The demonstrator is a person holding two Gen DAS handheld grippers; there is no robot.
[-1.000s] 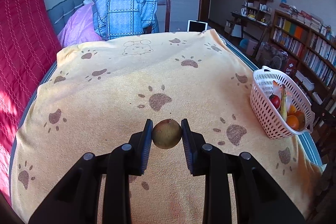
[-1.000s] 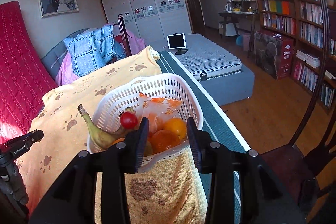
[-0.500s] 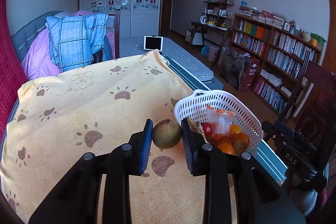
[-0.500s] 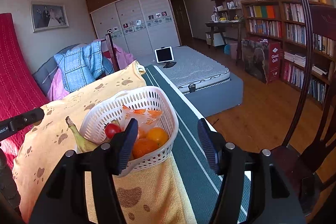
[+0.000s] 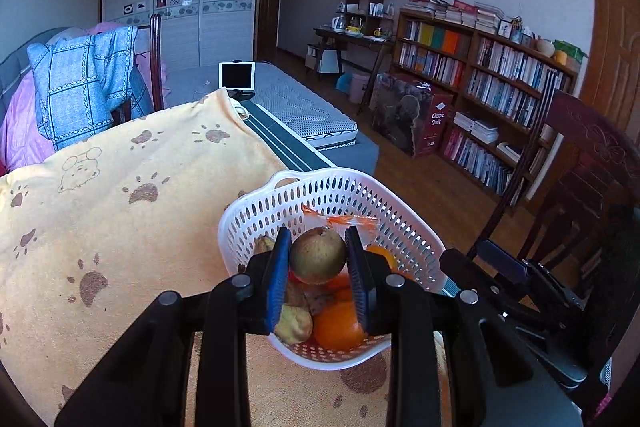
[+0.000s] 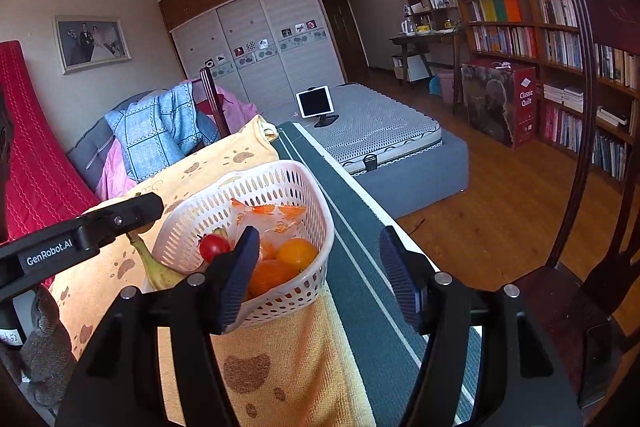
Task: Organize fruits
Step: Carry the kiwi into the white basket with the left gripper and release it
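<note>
My left gripper [image 5: 318, 257] is shut on a brownish-green pear [image 5: 318, 255] and holds it just above the white plastic basket [image 5: 360, 195]. The basket sits at the right edge of the table and holds oranges [image 5: 338, 325], a red tomato [image 6: 214, 246], a banana [image 6: 154, 267] and a snack bag [image 6: 276, 217]. My right gripper [image 6: 320, 275] is open and empty, just right of the basket [image 6: 280, 179], with its left finger at the basket's near rim. The left gripper's body [image 6: 80, 233] shows at the left of the right wrist view.
A yellow paw-print cloth [image 5: 120, 195] covers the table. A dark wooden chair [image 6: 592, 187] stands to the right. A low mattress [image 6: 372, 127] with a tablet [image 6: 316, 102], bookshelves [image 5: 480, 75] and a blue checked cloth over a chair [image 5: 80, 83] lie beyond.
My left gripper carried the pear right, from over the cloth to above the basket. My right gripper opened wide and let go of the basket's rim.
</note>
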